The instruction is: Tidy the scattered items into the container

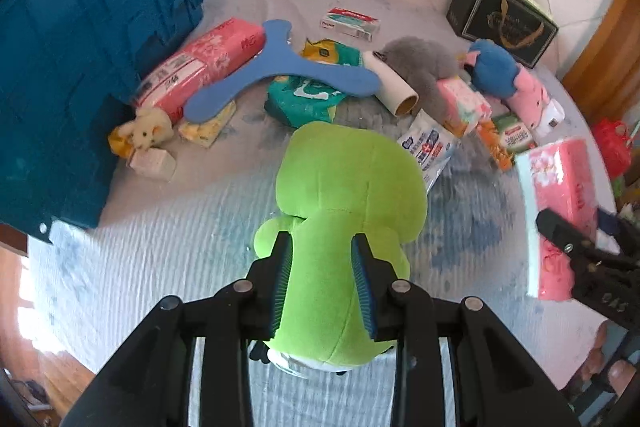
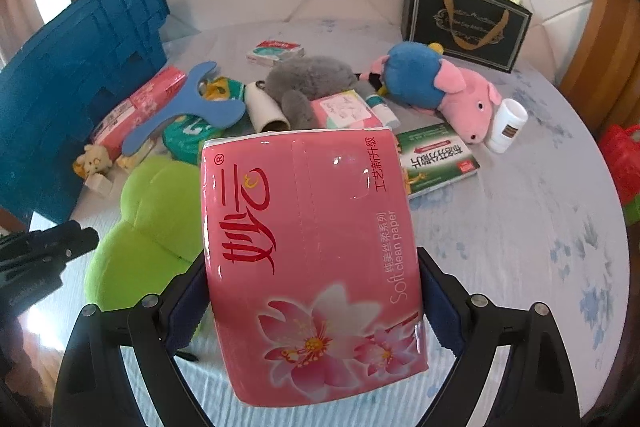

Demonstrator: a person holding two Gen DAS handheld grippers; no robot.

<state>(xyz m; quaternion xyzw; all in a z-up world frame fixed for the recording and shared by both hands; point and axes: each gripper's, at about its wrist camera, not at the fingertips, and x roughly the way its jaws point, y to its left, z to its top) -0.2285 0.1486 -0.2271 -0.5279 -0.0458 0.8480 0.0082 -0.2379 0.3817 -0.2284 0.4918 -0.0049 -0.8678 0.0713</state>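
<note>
- a pale quilted bed (image 1: 160, 247) carries the clutter; the blue crate (image 1: 80, 67) sits at its left edge, within reach.
- left gripper (image 1: 322, 283) clenches the green plush (image 1: 348, 195) by its narrow waist — the slimmest place to pinch.
- right gripper (image 2: 312, 291) grasps the pink tissue pack (image 2: 312, 247) across its width, lifted clear of the clutter.

**Right Gripper: Tissue Pack Clamped Above the Bed**

The right gripper (image 2: 312, 291) clamps a pink tissue pack (image 2: 312, 251) between its two fingers. A green plush toy (image 2: 148, 227) lies just beside it, toward the bed's (image 2: 520, 227) near edge. The blue crate (image 2: 76, 95) occupies the left edge. Plush toys and small packs are scattered across the middle; a black gift bag (image 2: 464, 23) stands at the far edge.
</note>
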